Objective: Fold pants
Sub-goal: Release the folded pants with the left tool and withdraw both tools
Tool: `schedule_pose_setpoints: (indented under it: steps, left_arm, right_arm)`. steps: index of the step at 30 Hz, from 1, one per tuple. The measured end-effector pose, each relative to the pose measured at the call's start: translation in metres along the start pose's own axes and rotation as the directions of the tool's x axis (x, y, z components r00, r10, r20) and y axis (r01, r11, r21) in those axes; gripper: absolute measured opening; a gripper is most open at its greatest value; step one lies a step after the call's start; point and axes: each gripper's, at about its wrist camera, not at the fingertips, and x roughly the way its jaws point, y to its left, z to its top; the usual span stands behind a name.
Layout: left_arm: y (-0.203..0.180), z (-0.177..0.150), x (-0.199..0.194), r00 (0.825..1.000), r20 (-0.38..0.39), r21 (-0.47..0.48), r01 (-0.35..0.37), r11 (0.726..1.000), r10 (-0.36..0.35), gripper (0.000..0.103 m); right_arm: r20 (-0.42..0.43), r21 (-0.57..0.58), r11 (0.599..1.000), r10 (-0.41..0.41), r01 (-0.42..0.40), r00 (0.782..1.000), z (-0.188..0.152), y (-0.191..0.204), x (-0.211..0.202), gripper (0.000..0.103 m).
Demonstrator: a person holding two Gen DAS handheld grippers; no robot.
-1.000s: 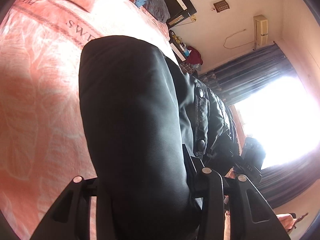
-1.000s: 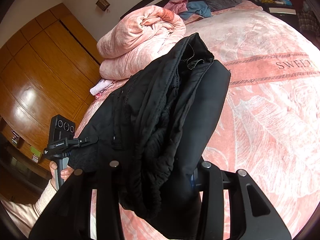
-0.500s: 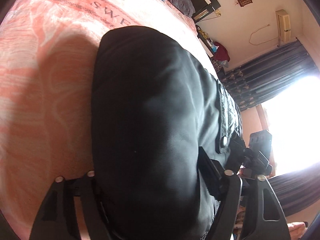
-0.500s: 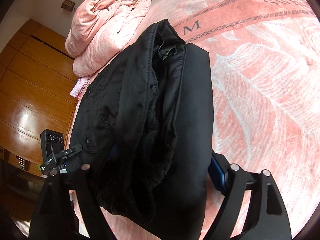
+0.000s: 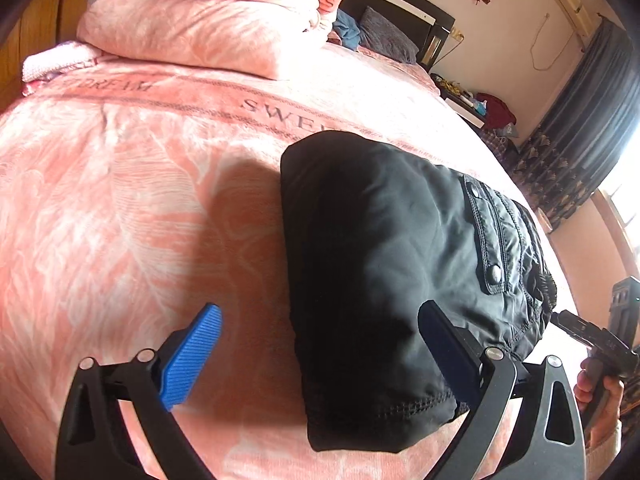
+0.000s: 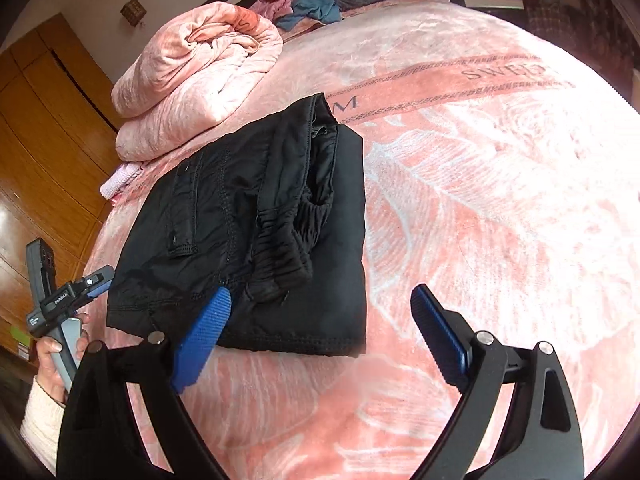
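Note:
The black pants lie folded in a thick bundle on the pink bed cover; a snap pocket faces up. My left gripper stands wide and is still opening. Its blue pads are clear of the cloth, and the bundle's near corner lies loose between them. In the right wrist view the pants show their elastic waistband on top. My right gripper is also opening, over the bundle's near hem without pressing it. Each view catches the other gripper at the edge, held in a hand.
A rolled pink quilt lies on the bed behind the pants, with pillows and clothes at the headboard. A wooden wardrobe stands on one side. On the other are dark curtains and a cluttered nightstand.
Both grippers were shut on the hanging pants; they have opened and let go. The pants now rest flat on the bed, and both grippers have drawn back to the near edge.

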Motion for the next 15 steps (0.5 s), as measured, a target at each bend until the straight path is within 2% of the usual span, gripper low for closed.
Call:
schedule_pose_setpoints:
  steps: [3,6,11,15]
  left_arm:
    - [-0.016,-0.010,-0.023,0.998,0.027,0.016,-0.055,0.998,0.055,0.099]
    - [-0.033,-0.020,-0.036,0.996,0.035,0.038,-0.089,0.995,0.088,0.099]
    - [-0.063,-0.036,-0.059,0.983,0.068,0.104,-0.175,0.979,0.169,0.099]
    - [-0.079,-0.042,-0.085,0.983,0.099,0.125,-0.163,0.979,0.152,0.099]
  right_arm:
    - [0.070,-0.088,0.987,-0.132,0.138,0.989,-0.012,0.031,-0.028,0.098]
    - [0.117,-0.098,0.973,-0.196,0.207,0.974,-0.021,0.056,-0.045,0.100]
    - [0.117,-0.083,0.972,-0.209,0.219,0.971,-0.038,0.081,-0.065,0.100]
    - [0.132,-0.108,0.964,-0.228,0.243,0.965,-0.045,0.100,-0.081,0.100]
